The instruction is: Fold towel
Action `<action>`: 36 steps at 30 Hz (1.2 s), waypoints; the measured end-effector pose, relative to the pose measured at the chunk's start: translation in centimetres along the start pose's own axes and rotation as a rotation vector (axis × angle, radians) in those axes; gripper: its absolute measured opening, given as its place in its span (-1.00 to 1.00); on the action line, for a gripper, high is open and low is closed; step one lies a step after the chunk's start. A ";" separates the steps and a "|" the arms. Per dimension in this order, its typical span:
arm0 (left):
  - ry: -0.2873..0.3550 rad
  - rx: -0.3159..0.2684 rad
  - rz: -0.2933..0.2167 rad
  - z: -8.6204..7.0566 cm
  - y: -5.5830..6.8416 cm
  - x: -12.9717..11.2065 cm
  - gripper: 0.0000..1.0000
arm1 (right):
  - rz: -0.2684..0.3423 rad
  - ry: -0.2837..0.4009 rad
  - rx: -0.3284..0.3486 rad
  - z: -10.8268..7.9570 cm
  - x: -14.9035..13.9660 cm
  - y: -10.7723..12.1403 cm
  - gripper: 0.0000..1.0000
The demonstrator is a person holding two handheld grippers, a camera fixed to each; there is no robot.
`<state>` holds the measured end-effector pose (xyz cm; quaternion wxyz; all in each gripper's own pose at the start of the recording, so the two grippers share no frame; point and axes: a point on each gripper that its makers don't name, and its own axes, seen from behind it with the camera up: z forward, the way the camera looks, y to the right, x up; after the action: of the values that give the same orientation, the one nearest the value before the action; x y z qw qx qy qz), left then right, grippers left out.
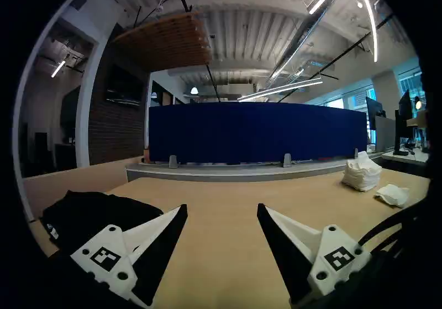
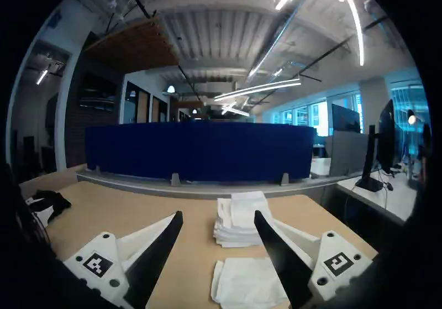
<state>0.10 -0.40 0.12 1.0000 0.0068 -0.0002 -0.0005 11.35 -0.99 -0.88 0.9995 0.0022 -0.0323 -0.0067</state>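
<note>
A stack of folded white towels (image 2: pixel 238 219) sits on the wooden table (image 2: pixel 116 209), just beyond my right gripper (image 2: pixel 217 223), which is open and holds nothing. A single folded white towel (image 2: pixel 243 281) lies nearer, low between its fingers. In the left gripper view the same stack (image 1: pixel 362 172) stands at the far right, with the single towel (image 1: pixel 393 194) beside it. My left gripper (image 1: pixel 222 212) hangs open over bare table (image 1: pixel 226 198), well to the left of the towels.
A black cloth bundle (image 1: pixel 91 212) lies at the table's left edge, also seen as the black bundle (image 2: pixel 47 201). A blue divider panel (image 1: pixel 254 132) runs along the table's far side. Monitors (image 2: pixel 381 143) stand on a neighbouring desk to the right.
</note>
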 end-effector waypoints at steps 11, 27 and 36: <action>0.000 0.000 0.000 -0.1 0.0 0.1 0.88 | 0.028 0.050 -0.002 0.0 -1.8 1.3 1.00; 0.000 0.000 0.000 -0.1 0.0 0.0 0.88 | 0.080 0.074 -0.010 1.3 -7.0 2.5 1.00; 0.000 0.000 0.000 -0.2 0.0 0.1 0.88 | 0.095 0.084 -0.013 2.1 -8.4 2.6 1.00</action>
<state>0.16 -0.41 -0.05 1.0000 0.0066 -0.0002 -0.0004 2.87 1.68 0.64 0.9991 -0.0056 0.0095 0.0407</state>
